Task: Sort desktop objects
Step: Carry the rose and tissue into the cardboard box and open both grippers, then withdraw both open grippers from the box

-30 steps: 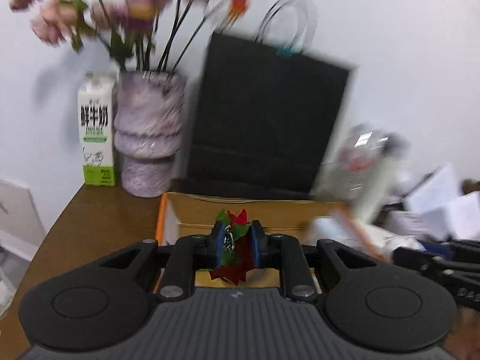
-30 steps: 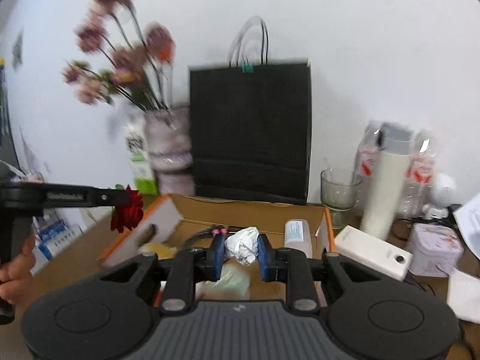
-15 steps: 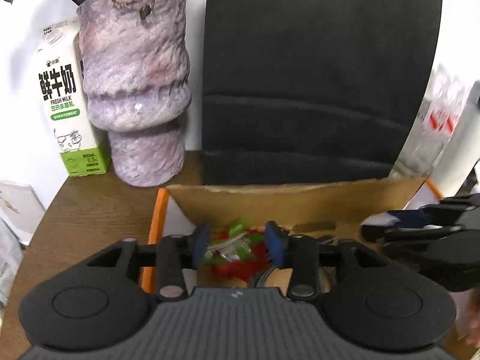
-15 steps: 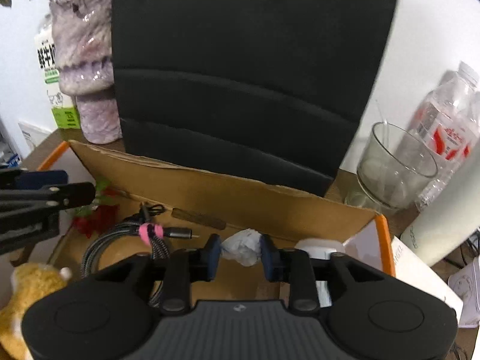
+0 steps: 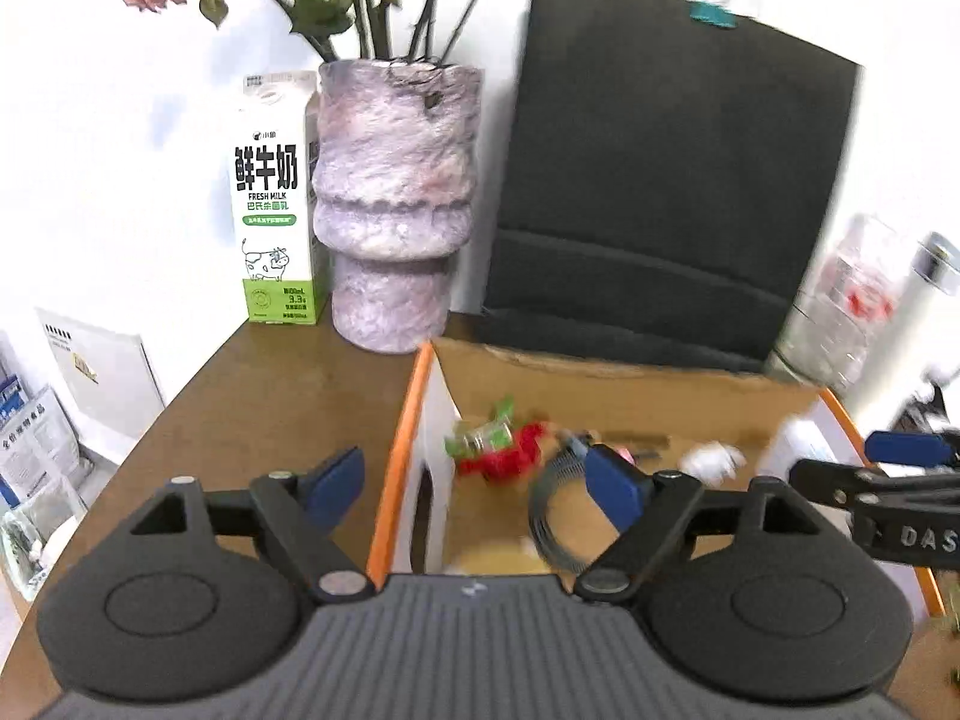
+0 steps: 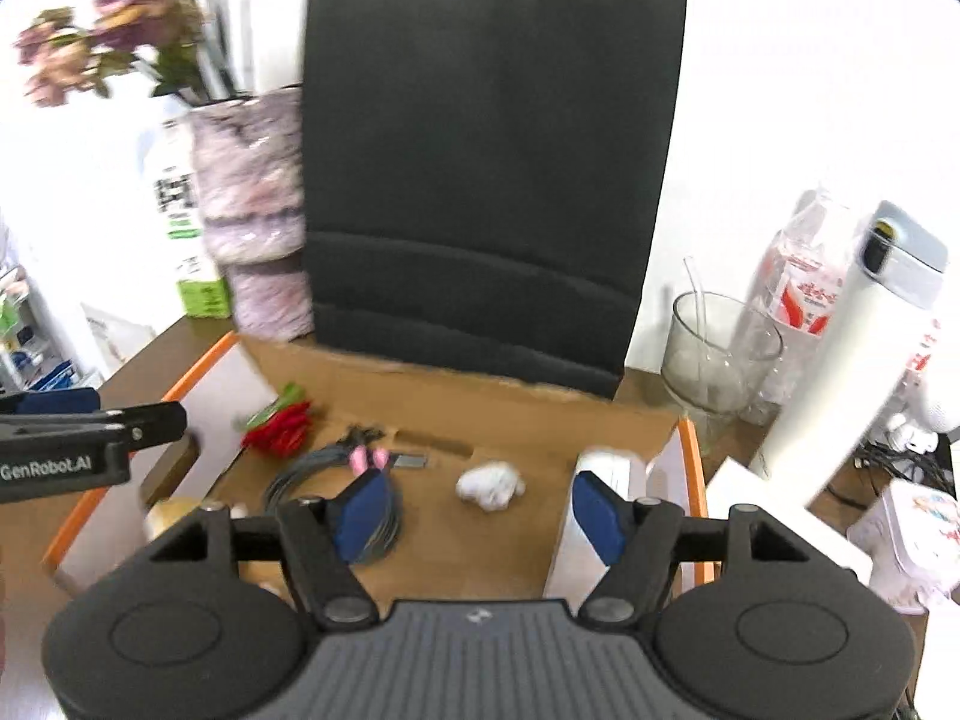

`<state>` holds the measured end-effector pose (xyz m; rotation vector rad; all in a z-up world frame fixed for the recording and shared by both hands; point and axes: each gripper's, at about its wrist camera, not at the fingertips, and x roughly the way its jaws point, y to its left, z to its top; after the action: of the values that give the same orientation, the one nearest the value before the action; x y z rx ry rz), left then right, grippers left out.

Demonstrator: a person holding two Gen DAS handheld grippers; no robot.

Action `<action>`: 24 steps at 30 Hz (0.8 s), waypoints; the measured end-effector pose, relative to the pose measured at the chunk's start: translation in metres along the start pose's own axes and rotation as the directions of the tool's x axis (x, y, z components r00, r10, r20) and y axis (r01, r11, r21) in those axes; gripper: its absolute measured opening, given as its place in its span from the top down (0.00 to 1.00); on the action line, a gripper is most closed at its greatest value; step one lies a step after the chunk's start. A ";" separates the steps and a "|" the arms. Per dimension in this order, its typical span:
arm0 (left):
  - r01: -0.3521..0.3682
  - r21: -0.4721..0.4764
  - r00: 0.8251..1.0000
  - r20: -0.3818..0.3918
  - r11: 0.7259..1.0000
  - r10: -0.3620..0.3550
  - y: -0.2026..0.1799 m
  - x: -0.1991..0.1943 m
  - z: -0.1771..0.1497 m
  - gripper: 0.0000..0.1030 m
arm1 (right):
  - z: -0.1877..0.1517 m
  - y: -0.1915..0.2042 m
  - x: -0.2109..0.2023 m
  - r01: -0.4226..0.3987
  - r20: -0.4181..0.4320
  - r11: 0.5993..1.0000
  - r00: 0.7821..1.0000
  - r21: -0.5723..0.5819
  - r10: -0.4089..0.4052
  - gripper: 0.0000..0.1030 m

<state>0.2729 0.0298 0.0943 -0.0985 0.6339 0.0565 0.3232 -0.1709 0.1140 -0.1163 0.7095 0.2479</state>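
We held both grippers over an open cardboard box on the brown desk. The left gripper had its blue pads spread wide, having just been opening, with nothing pressed between them: one pad hung over the desk outside the box's orange-edged left wall, the other over the box floor. The red artificial rose, with green leaves and a clear wrapper, lay loose on the box floor near that left wall, beyond the pads. The right gripper also stood apart, its jaws likewise just opening, and the crumpled white paper ball rested on the cardboard just ahead of the gap, free of both pads. A coiled grey cable with a pink tie lay between rose and paper ball, and a white box-shaped item stood against the right wall; a yellow object showed blurred at the box's near edge. Behind the box a black paper bag leaned on the white wall, beside a mottled purple vase of flowers and a fresh milk carton. To the right stood a drinking glass, a plastic water bottle and a white flask.
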 end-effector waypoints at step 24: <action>0.049 0.080 0.997 0.051 0.996 -0.053 0.006 -0.207 -0.240 0.00 | -0.270 0.046 -0.219 -0.013 0.182 0.986 0.983 0.166 -0.017 0.17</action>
<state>-0.0351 0.0048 0.0241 -0.0368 0.5799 -0.0148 -0.0194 -0.2182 0.0535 0.0655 0.5444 0.1934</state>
